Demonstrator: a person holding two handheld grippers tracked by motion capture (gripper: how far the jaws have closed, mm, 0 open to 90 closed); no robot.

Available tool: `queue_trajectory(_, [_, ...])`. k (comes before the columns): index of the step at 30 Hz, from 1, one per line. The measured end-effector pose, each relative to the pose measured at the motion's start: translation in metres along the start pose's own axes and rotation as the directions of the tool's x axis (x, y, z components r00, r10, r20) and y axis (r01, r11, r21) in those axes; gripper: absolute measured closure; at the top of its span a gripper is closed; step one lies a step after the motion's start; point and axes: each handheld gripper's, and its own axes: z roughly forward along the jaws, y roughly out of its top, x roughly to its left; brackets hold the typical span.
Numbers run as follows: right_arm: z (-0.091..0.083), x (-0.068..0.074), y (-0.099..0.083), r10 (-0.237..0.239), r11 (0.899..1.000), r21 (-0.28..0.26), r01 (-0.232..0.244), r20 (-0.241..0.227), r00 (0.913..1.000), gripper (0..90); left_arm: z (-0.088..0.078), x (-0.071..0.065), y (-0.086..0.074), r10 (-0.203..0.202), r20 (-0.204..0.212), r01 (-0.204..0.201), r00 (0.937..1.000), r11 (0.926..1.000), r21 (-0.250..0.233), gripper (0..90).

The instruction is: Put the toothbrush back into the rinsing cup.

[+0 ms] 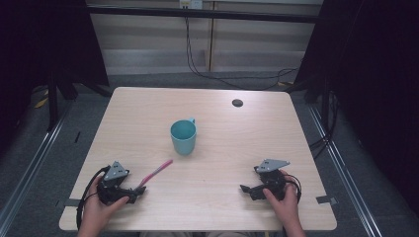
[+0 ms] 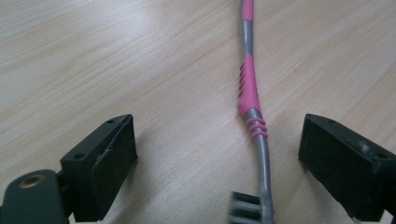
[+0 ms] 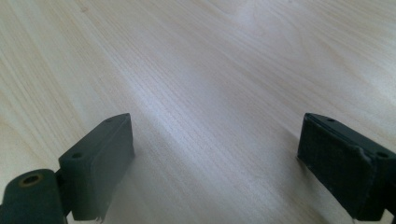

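On the pale wooden table [image 1: 222, 148], near its front left corner, a slim pink-and-grey plastic toothbrush [image 1: 155, 172] is laid flat, angled toward the teal ceramic mug [image 1: 183, 137] standing near the middle. Up close in the left gripper view, the toothbrush [image 2: 248, 93] is seen between the wide-spread jaws of the left gripper [image 2: 217, 158], nearer the right-hand pad, touched by neither: pink ribbed grip sections, grey stem, bristles at the bottom edge. That ribbing can't be made out from the high view, where the left gripper [image 1: 132, 192] is shown just at the brush's near end. The right gripper [image 3: 215, 158] is spread wide too, over bare wood; it's placed well apart at the front right [image 1: 252, 190].
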Motion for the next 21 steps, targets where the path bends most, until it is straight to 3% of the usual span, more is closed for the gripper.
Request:
queue_trajectory(17, [-0.0002,-0.0003,-0.0001,0.002,1.000,-0.001,-0.002,-0.002,1.0000,10.1,-0.0002,-0.0003,0.0004,-0.004,-0.004,0.004,1.0000,1.0000,0.002,11.2])
queue_trajectory(21, [-0.0001,-0.0002,-0.0001,0.002,1.000,-0.001,-0.002,-0.002,1.0000,10.1,-0.0005,-0.0001,0.0077,0.006,0.004,-0.006,1.0000,0.9983,0.059,15.6])
